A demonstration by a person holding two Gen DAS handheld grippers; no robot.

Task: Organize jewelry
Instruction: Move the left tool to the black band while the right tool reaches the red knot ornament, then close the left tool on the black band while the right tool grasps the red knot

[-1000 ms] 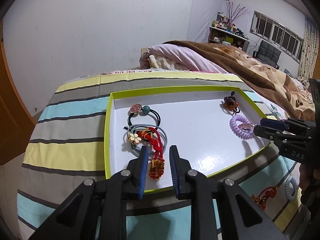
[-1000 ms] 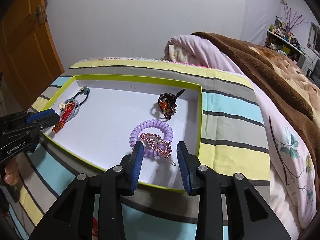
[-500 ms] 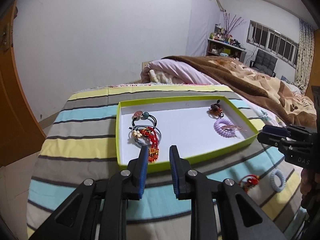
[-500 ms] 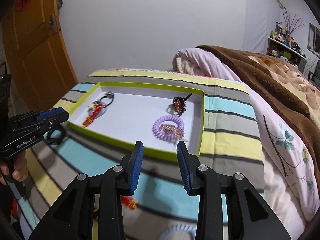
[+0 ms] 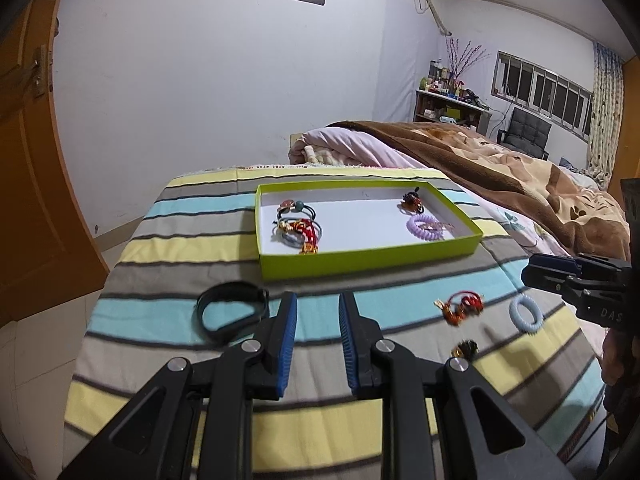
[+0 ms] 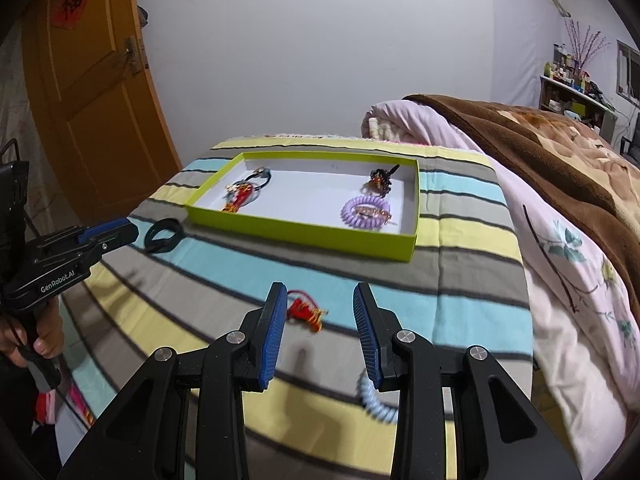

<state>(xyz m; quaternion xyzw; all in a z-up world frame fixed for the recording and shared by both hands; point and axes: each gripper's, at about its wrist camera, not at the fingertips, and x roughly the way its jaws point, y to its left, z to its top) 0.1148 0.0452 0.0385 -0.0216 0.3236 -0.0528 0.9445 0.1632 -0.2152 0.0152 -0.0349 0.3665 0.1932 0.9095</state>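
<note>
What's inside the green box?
In the green box: hair ties with a red knotted charm at one end; a purple spiral tie with a sparkly clip on top and a dark beaded piece at the other. What lies underneath the pile is hidden.

We record one bed with a striped sheet in yellow, grey and light blue bands, and a brown blanket over pink bedding along its right side. Directly on the sheet we list a green-walled tray, a black band near its left front corner, a red knotted ornament, a light blue coil tie just beside it, and a small dark and gold piece, too blurred to identify.
</note>
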